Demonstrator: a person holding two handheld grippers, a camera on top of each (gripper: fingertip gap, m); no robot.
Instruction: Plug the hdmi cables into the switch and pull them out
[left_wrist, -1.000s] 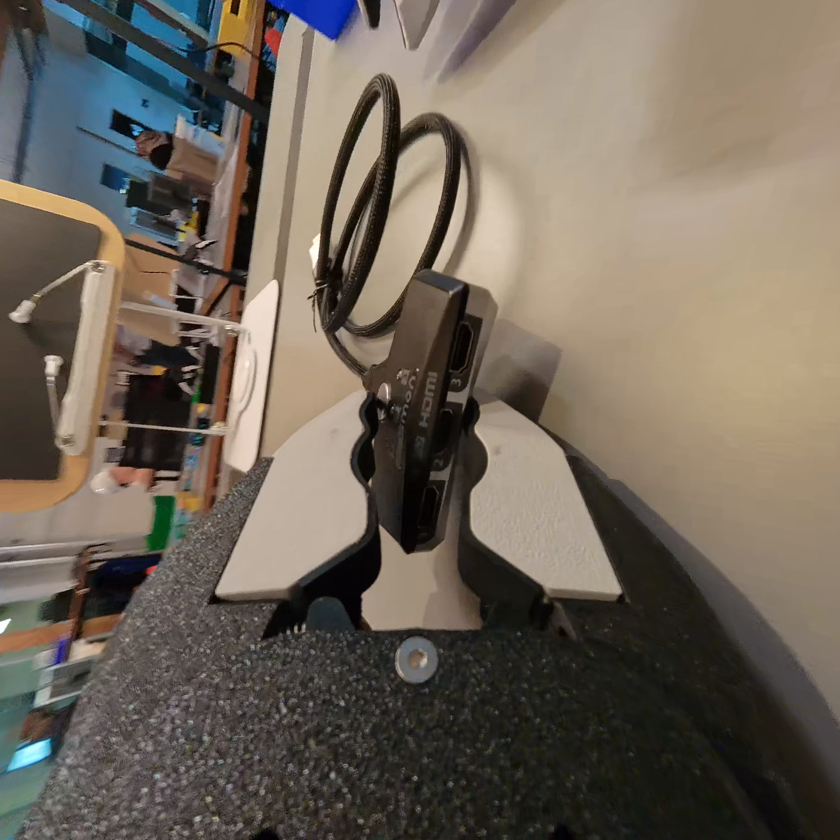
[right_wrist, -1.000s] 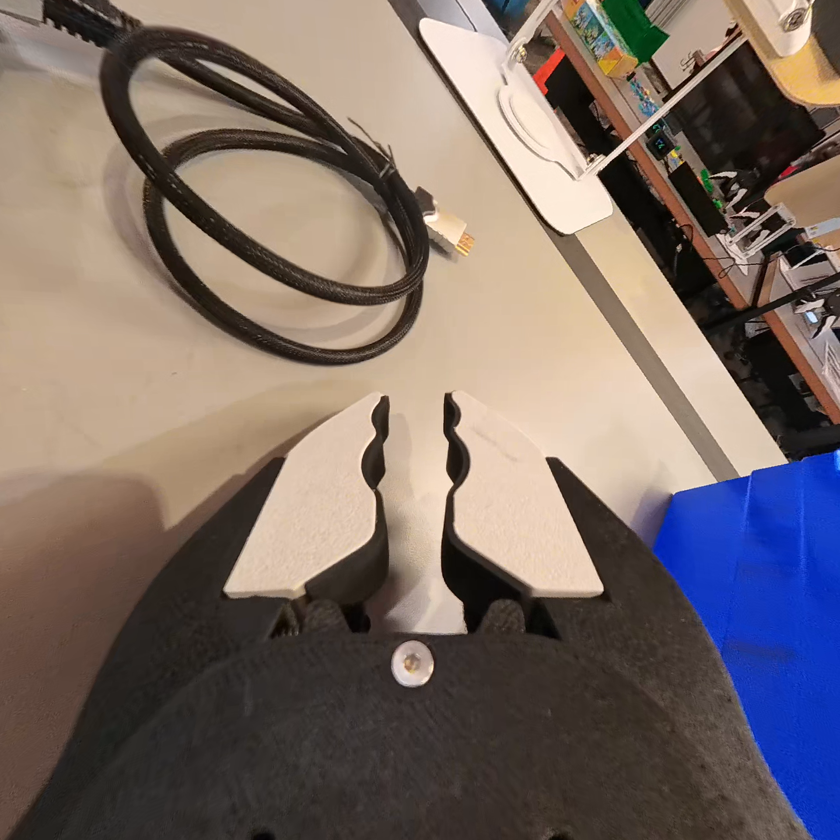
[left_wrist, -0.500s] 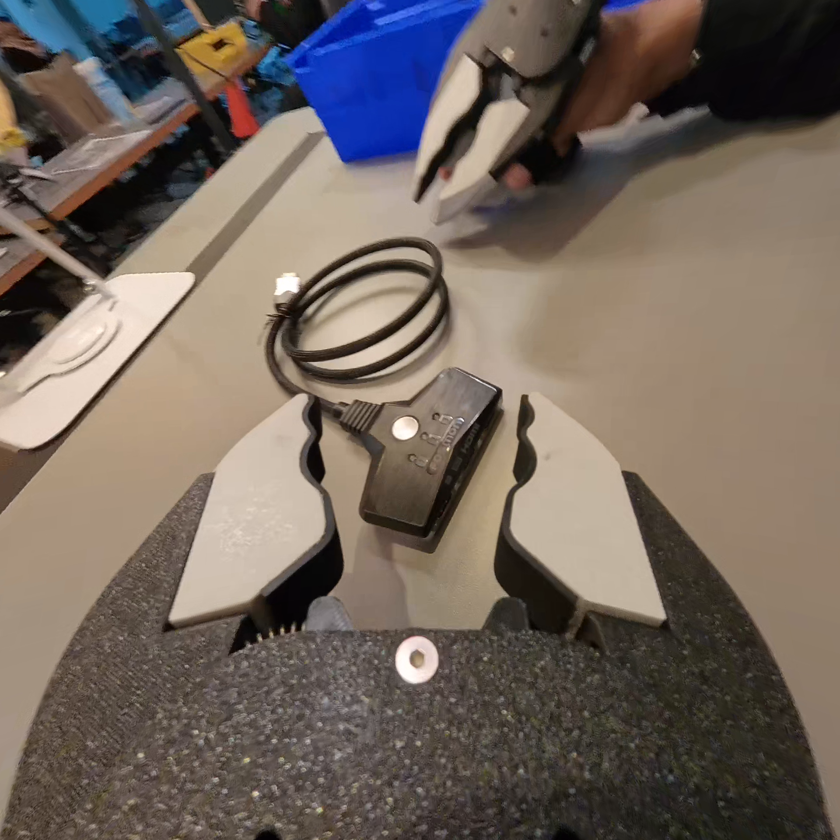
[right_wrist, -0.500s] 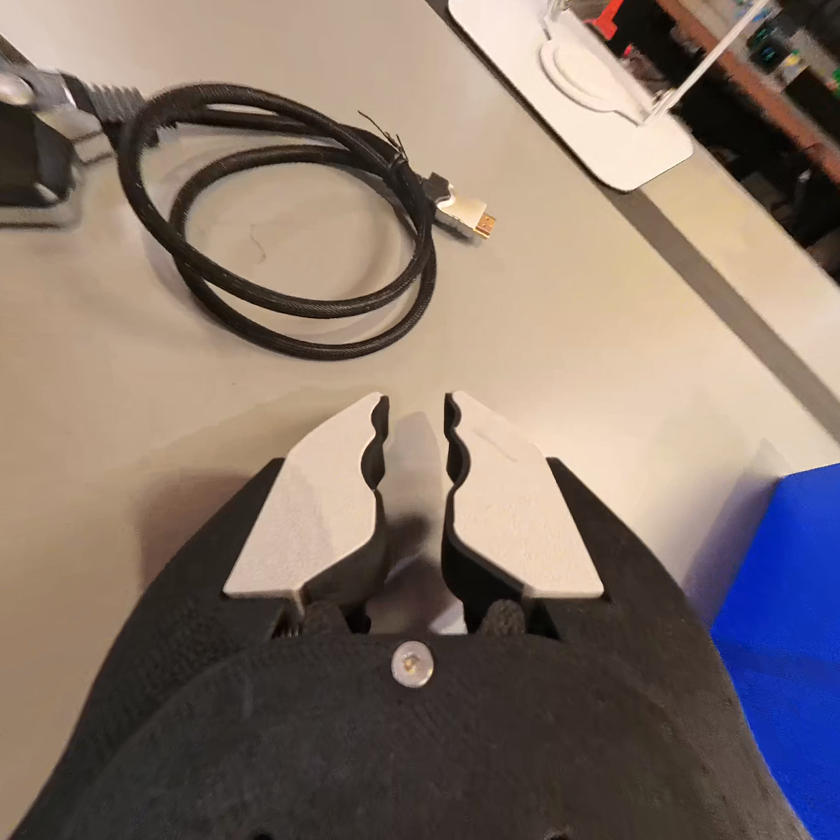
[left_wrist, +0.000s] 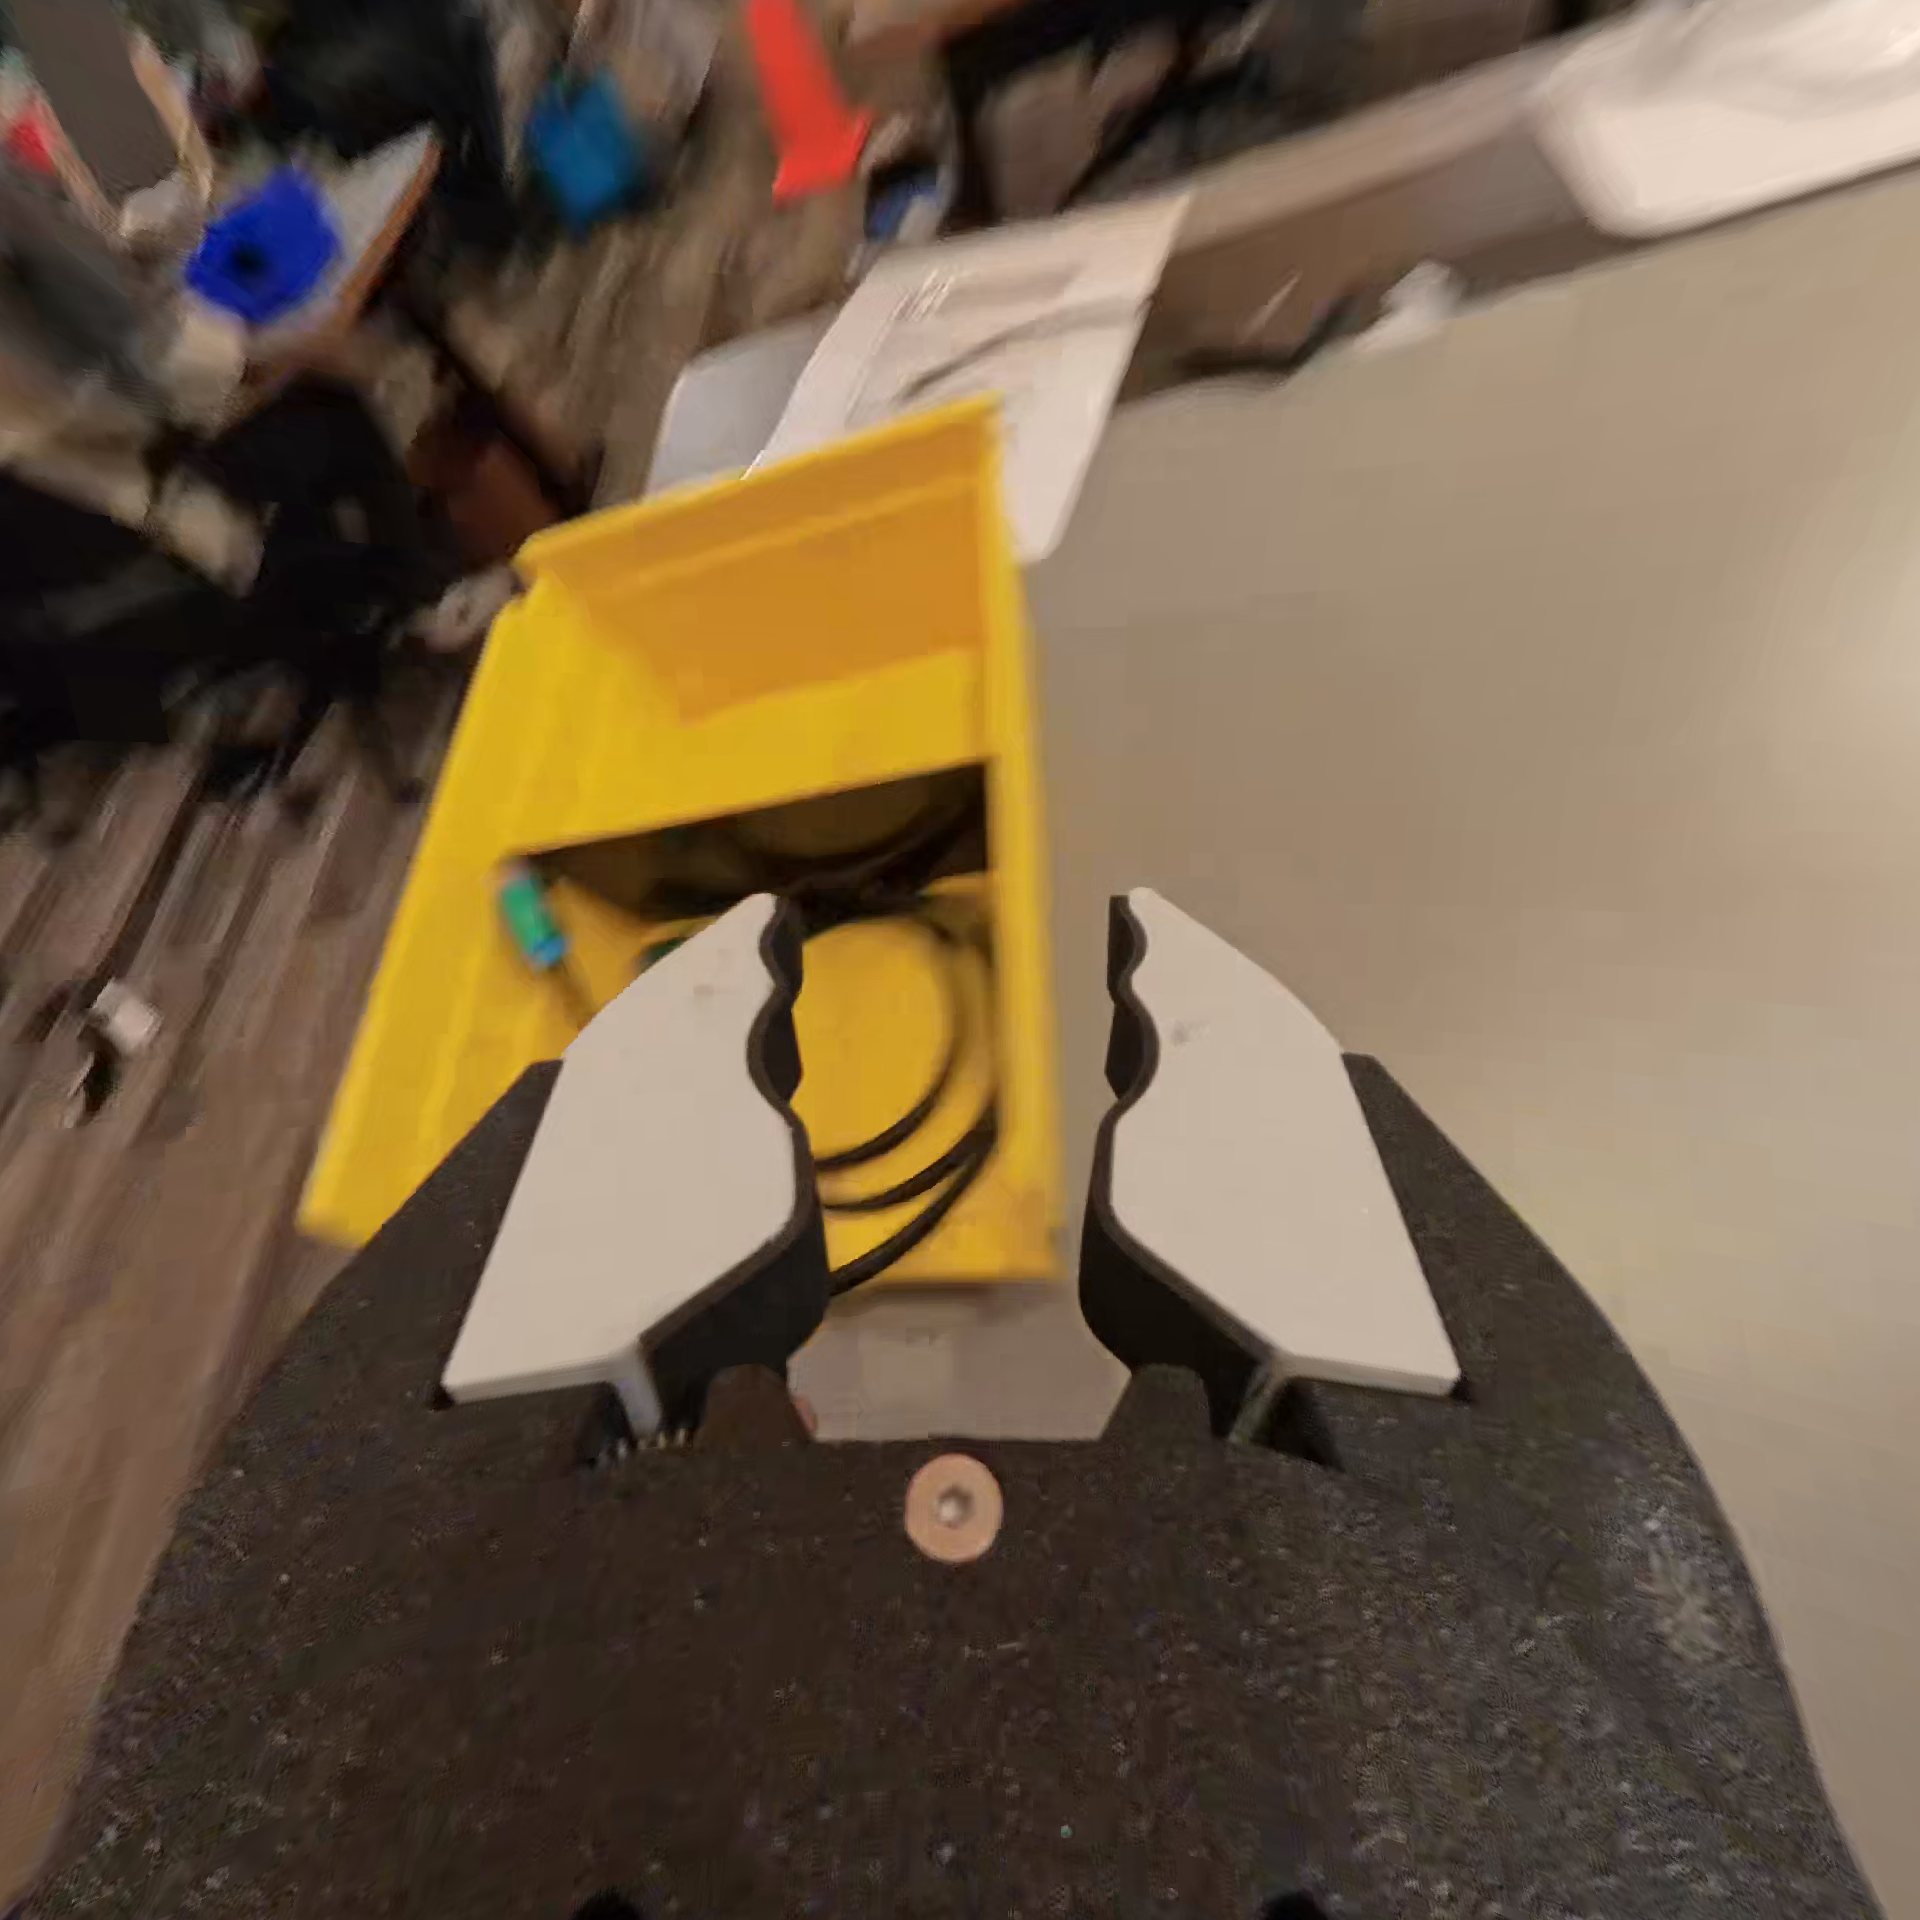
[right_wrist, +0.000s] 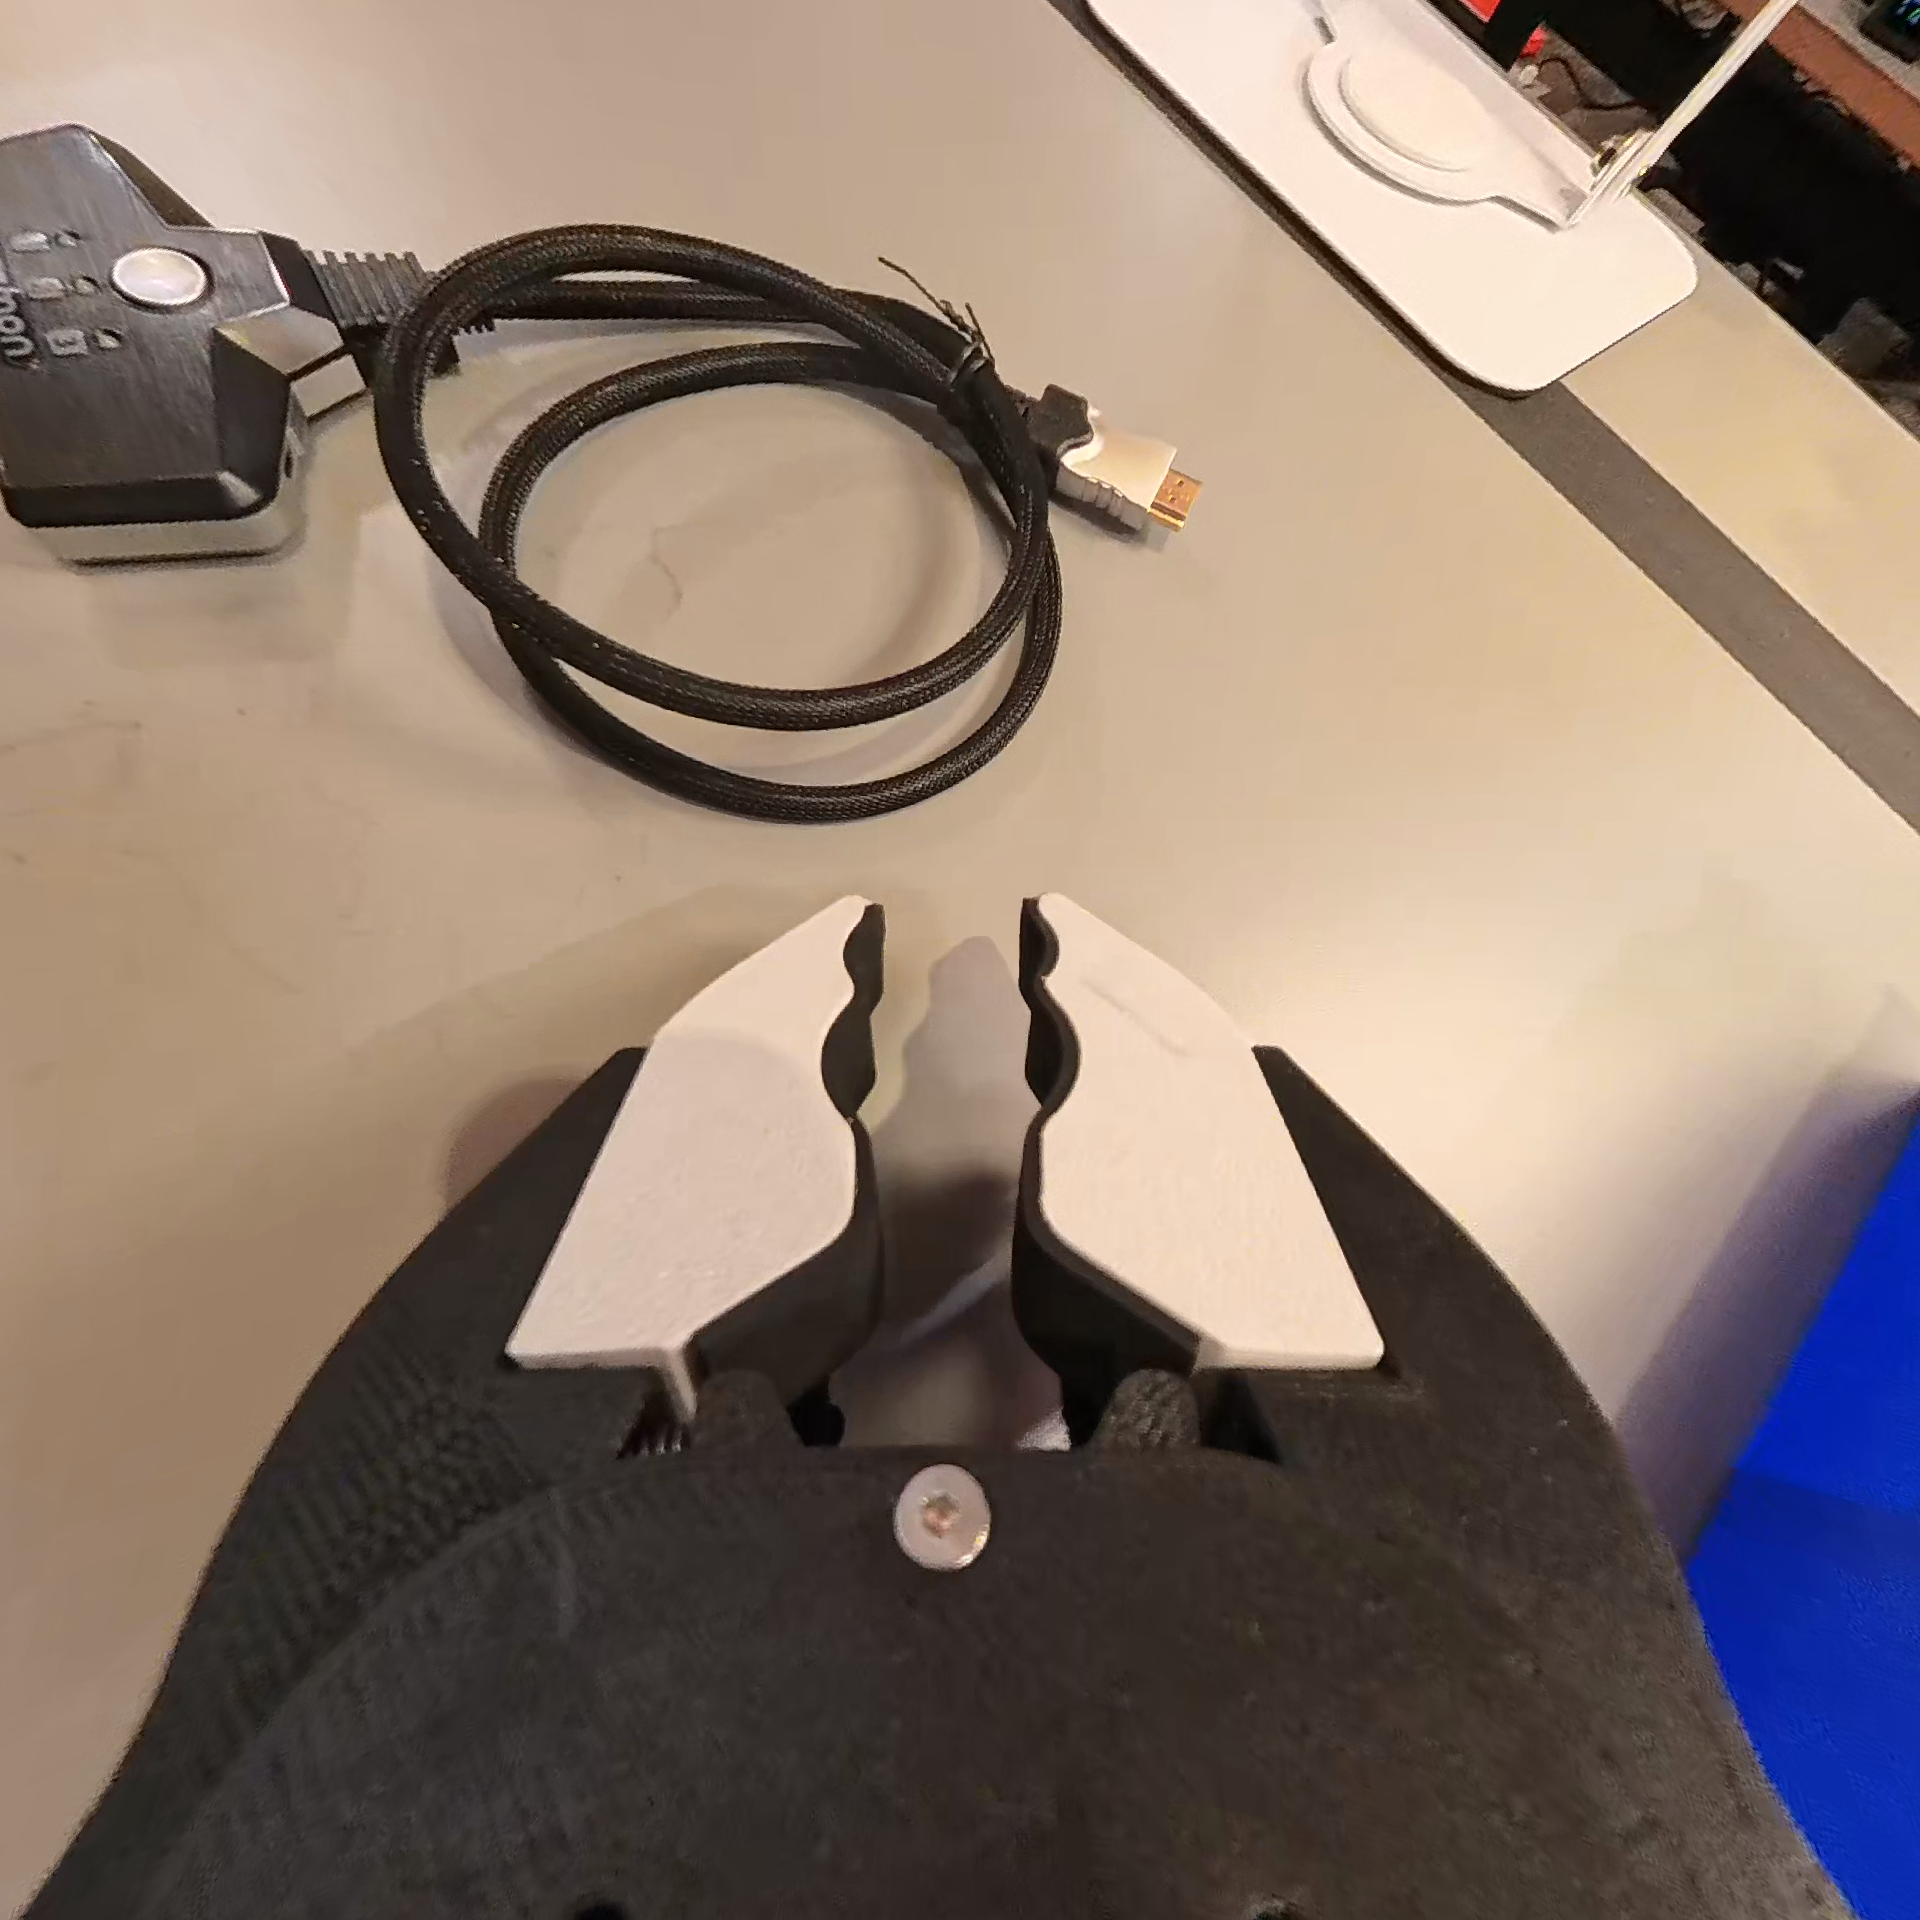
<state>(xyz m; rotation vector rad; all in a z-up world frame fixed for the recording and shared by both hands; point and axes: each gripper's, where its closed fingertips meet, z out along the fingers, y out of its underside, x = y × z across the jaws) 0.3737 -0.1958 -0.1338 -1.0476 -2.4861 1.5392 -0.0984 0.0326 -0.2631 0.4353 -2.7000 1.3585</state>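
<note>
Switch (right_wrist: 130, 358) sits flat on the table (right_wrist: 1351, 779), and its own braided lead (right_wrist: 727, 665) lies coiled right beside it, ending in a silver plug with a gold tip (right_wrist: 1132, 483) on the side of the coil away from the switch. Right hand-held gripper (right_wrist: 953, 925) hovers near the coil with only a narrow gap between its fingers and nothing in it. Left hand-held gripper (left_wrist: 943, 914) is spread wide and empty, pointed well away from the switch at a yellow bin (left_wrist: 748, 665) with thin black cables (left_wrist: 914, 1132) looped inside. My guess is those cables are light and floppy, so grab one by the stiff plug housing, not the cord. The switch looks small and light too, so it'd probably skid unless pinned by its body while plugging. Left view is badly motion-blurred: can't spot any plug ends in the bin, part of the coil is behind the fingers, and the small green thing (left_wrist: 530, 920) in there is anyone's guess. Switch ports aren't visible either.
</note>
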